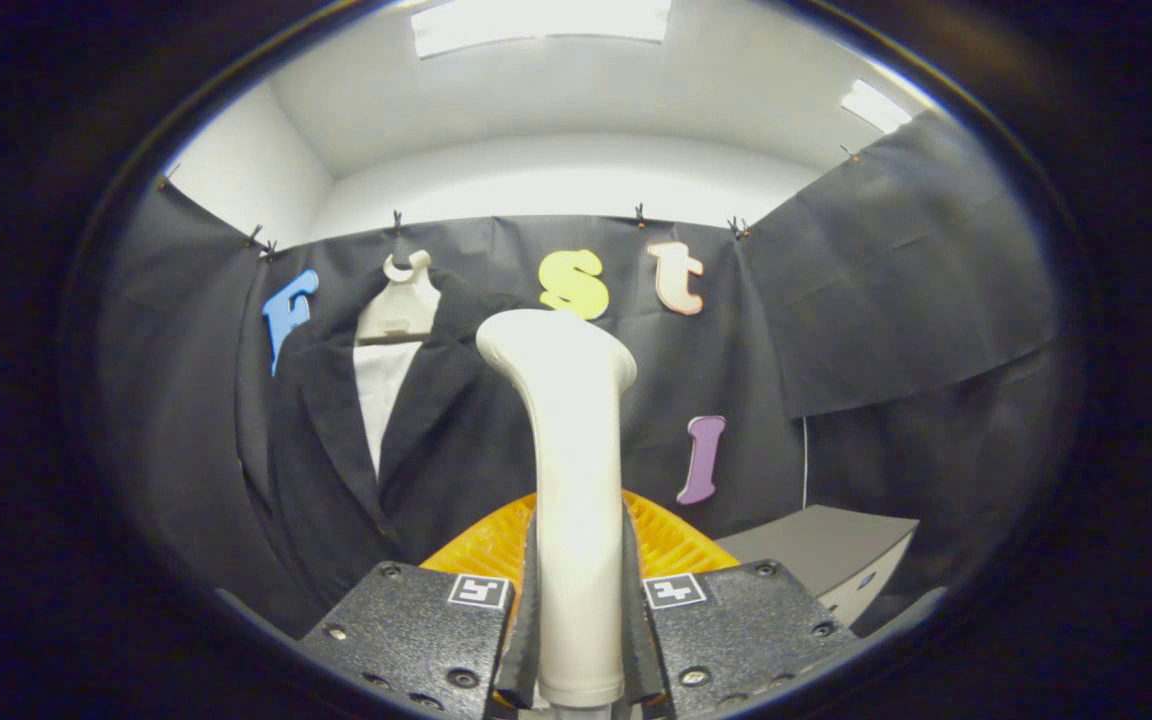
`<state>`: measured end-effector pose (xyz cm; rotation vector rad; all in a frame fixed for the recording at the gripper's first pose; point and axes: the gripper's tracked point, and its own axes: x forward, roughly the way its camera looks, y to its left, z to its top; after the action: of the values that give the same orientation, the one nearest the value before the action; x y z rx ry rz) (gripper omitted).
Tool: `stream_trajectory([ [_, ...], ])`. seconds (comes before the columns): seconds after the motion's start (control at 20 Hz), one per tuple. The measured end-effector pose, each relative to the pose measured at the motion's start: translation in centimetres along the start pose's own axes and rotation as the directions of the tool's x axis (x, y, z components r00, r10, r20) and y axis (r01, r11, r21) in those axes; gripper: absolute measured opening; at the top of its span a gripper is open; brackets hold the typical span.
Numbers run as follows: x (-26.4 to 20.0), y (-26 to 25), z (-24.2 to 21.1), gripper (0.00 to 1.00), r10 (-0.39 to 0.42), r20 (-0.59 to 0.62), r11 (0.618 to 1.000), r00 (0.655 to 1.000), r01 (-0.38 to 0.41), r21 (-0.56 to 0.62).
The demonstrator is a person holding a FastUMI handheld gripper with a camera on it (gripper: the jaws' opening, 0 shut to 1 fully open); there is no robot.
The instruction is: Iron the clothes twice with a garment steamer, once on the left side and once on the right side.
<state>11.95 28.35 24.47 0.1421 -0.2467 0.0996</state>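
A white garment steamer (572, 470) stands upright between my fingers, its handle clamped on both sides and its head rising well above them. My gripper (576, 620) is shut on that handle. Beyond and to the left of the steamer hangs a dark jacket (356, 450) over a white shirt (381, 395) on a pale hanger (402, 300) against the booth wall. The steamer's head is apart from the jacket, off its right lapel, and covers part of the jacket's right side.
An orange ribbed basket (671, 540) sits just ahead of the fingers, behind the steamer. To its right stands a grey box-like unit (826, 560). The black cloth wall closes the back and both sides.
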Motion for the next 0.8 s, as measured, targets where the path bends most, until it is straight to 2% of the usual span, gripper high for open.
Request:
stream_trajectory([
  [0.45, 8.1, 6.2, 5.0, 0.36, 0.081, 0.097, 0.997, 0.992, -0.080, -0.021],
  [0.8, 11.6, 7.4, 6.6, 0.35, 0.047, 0.161, 0.997, 0.986, -0.035, -0.073],
])
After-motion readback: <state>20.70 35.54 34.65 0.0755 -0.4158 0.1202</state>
